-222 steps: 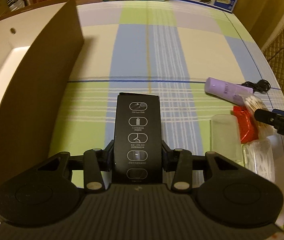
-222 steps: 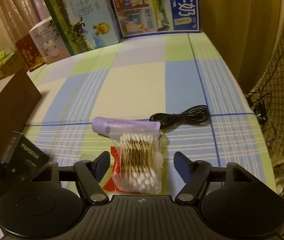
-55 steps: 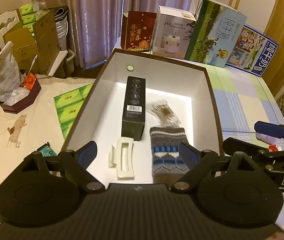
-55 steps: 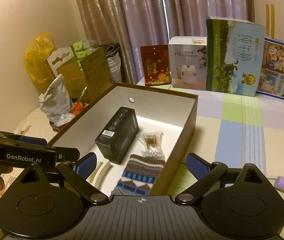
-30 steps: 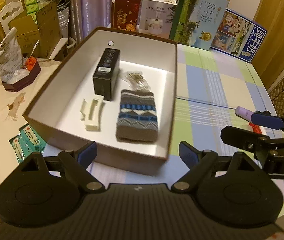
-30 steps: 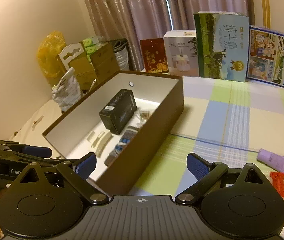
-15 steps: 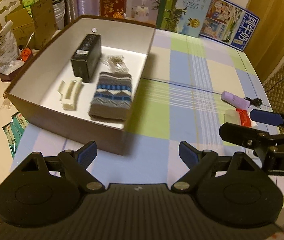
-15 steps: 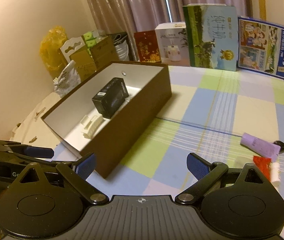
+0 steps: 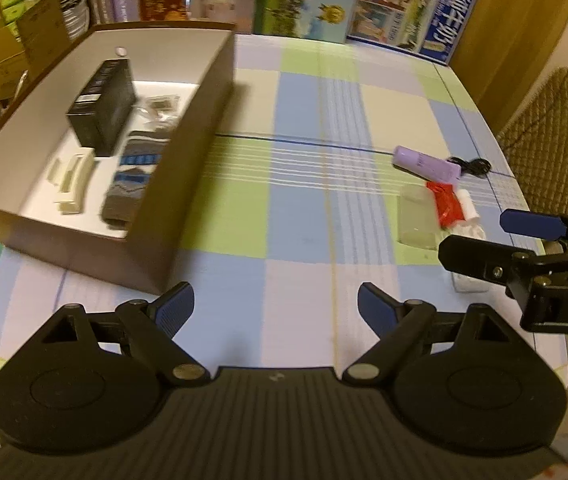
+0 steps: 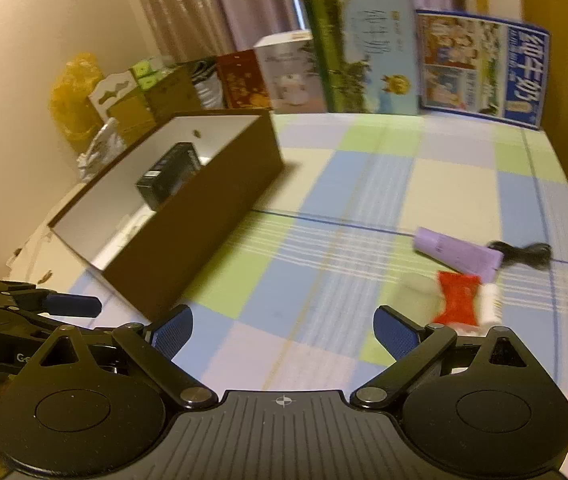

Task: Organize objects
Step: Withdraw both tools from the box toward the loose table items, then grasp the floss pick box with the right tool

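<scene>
A brown storage box (image 9: 188, 184) (image 10: 204, 208) with a white inside stands on the left of the checked table. In it lie a black carton (image 9: 102, 104) (image 10: 170, 174), a cotton swab bag (image 9: 160, 106), a knitted pouch (image 9: 132, 176) and a cream hair clip (image 9: 72, 182). On the right lie a purple tube (image 9: 426, 163) (image 10: 458, 256), a black cable (image 9: 474, 166) (image 10: 522, 252), a red packet (image 9: 446, 204) (image 10: 456, 298) and a clear cup (image 9: 416, 216). My left gripper (image 9: 276, 310) and my right gripper (image 10: 282, 332) are both open and empty above the table's near side.
Milk cartons and gift boxes (image 9: 304, 0) (image 10: 364, 64) line the table's far edge. A woven chair (image 9: 552, 136) stands to the right. Cardboard boxes and bags (image 10: 124, 100) stand beyond the table's left side. The right gripper (image 9: 524, 256) shows in the left wrist view.
Both grippers have swung from over the box toward the right of the table, open and empty. The black carton and cotton swab bag, held earlier, now lie in the box.
</scene>
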Demonstrator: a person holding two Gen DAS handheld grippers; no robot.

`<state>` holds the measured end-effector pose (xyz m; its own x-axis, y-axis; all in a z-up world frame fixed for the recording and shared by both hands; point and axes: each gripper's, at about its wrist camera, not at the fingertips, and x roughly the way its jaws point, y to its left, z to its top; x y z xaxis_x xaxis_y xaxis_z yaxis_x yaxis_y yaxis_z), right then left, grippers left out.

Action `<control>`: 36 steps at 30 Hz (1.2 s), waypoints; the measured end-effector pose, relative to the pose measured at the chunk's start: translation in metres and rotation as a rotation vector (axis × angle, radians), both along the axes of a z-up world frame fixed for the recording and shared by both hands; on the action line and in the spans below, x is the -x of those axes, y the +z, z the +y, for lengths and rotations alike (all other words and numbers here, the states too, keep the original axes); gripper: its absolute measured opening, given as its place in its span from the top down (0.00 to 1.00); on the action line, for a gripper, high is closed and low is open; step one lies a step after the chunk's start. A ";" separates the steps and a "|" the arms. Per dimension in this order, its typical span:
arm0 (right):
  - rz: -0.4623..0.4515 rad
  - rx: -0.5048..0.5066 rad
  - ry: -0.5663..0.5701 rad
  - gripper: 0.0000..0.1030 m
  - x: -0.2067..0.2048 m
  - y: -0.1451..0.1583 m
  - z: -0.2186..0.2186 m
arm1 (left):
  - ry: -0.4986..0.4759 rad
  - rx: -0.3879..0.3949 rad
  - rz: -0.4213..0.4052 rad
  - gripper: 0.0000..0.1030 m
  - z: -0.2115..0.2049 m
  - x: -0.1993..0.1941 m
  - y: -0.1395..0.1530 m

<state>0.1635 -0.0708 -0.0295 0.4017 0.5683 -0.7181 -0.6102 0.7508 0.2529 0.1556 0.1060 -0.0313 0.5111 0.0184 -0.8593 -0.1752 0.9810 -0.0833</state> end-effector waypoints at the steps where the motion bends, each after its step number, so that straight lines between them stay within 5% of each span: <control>1: 0.003 0.005 -0.011 0.08 -0.002 -0.001 -0.006 | -0.010 0.000 0.003 0.16 -0.005 -0.003 -0.001; 18: 0.061 0.105 -0.287 0.08 -0.035 -0.034 -0.093 | -0.188 -0.011 0.048 0.16 -0.070 -0.056 -0.030; 32: 0.096 0.169 -0.316 0.10 -0.058 -0.071 -0.089 | -0.258 -0.025 0.085 0.16 -0.089 -0.090 -0.053; 36: 0.108 0.185 -0.301 0.20 -0.065 -0.083 -0.082 | -0.258 -0.029 0.098 0.16 -0.088 -0.097 -0.057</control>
<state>0.2282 -0.1530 -0.1121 0.4472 0.2931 -0.8451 -0.3321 0.9316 0.1474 0.2521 0.0184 -0.0885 0.4169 -0.0764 -0.9057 0.0751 0.9960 -0.0495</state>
